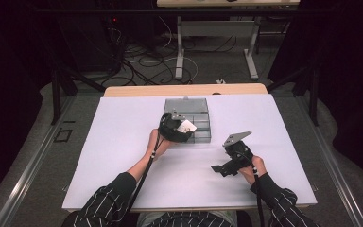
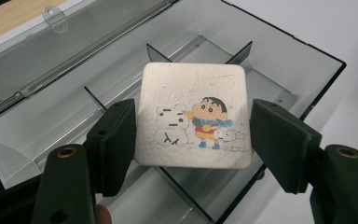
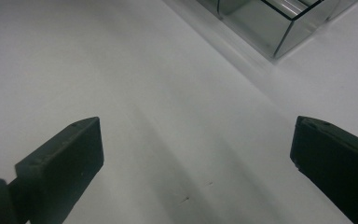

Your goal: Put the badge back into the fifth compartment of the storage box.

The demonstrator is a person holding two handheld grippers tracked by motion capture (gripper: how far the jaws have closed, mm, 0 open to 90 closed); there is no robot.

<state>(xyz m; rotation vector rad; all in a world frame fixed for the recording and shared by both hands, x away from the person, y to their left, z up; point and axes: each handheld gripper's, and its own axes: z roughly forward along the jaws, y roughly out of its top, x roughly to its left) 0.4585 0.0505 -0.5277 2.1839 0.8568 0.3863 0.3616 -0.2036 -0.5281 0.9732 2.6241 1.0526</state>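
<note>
The left tool (image 2: 193, 135) gripped a cartoon card (image 2: 193, 116) by its side edges, above the clear divided box (image 2: 279, 51). The right tool (image 3: 198, 158) hung wide open, empty, over the desk (image 3: 144, 93).

I'm working in a lab: black curtains (image 1: 354, 71), loose floor cables (image 1: 142, 64) beyond the white-covered table (image 1: 123, 142).

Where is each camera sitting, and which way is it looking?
High view: above the person's side, looking forward and down on the table; striped sleeves, both hands, left gripper and right gripper show.
Left gripper view: rides the left gripper, looking down its jaws at a cartoon card held over the clear box.
Right gripper view: rides the right gripper, jaws open over bare table.
All three share the clear box.
</note>
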